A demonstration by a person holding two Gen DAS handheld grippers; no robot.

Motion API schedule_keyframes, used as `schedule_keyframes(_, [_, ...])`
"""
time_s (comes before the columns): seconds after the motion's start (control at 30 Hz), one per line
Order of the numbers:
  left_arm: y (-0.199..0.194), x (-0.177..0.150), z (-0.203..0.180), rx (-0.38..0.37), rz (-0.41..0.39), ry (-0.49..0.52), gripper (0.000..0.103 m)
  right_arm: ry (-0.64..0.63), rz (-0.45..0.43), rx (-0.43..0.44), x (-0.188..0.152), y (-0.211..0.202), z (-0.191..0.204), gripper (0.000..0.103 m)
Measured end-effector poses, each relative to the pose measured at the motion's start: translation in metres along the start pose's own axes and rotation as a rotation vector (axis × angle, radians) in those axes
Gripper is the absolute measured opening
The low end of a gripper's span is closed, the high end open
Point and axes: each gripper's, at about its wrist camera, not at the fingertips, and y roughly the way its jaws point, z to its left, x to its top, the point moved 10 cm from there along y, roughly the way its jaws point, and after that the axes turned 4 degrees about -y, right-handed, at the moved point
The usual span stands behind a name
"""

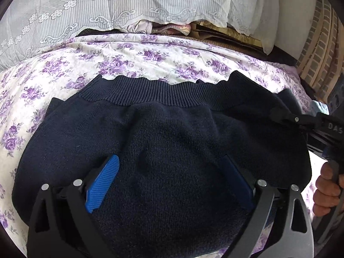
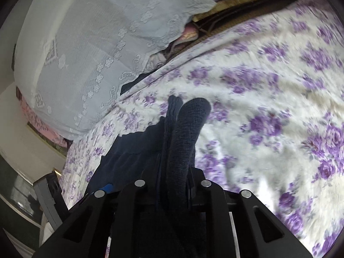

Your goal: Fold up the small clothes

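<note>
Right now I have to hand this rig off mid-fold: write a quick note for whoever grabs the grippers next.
Left gripper: open, jaws wide over the middle of the navy knit garment, pads not pressing on it.
Right gripper: shut on a bunched edge of the garment at its right side, lifted slightly off the floral sheet.
The garment lies spread on the sheet, ribbed band at the far edge.
Done: right edge picked up.
Left: probably carry that edge across to the left, flatten, then finish the fold. How many folds are already made I cannot tell.
</note>
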Motion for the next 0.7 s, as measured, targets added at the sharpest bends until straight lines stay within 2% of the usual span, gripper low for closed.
schedule_keyframes(0.17, [-0.003, 0.008, 0.004, -0.067, 0.01, -0.072, 0.093, -0.011, 0.051, -0.002, 0.013, 0.002, 0.024, 0.018])
schedule_keyframes(0.33, [-0.004, 0.024, 0.001, -0.086, 0.011, -0.08, 0.092, 0.04, 0.087, 0.083, 0.025, -0.004, 0.049, 0.017])
schedule_keyframes(0.53, [-0.011, 0.057, -0.009, -0.078, -0.027, -0.042, 0.092, 0.034, 0.113, 0.154, 0.019, 0.008, 0.098, 0.017])
schedule_keyframes(0.6, [-0.013, 0.064, -0.004, -0.045, -0.037, -0.018, 0.091, 0.029, 0.117, 0.143, 0.018, 0.016, 0.108, 0.018])
schedule_keyframes(0.7, [-0.016, 0.068, 0.009, -0.042, -0.046, -0.015, 0.091, 0.055, 0.116, 0.148, 0.019, 0.025, 0.118, 0.018])
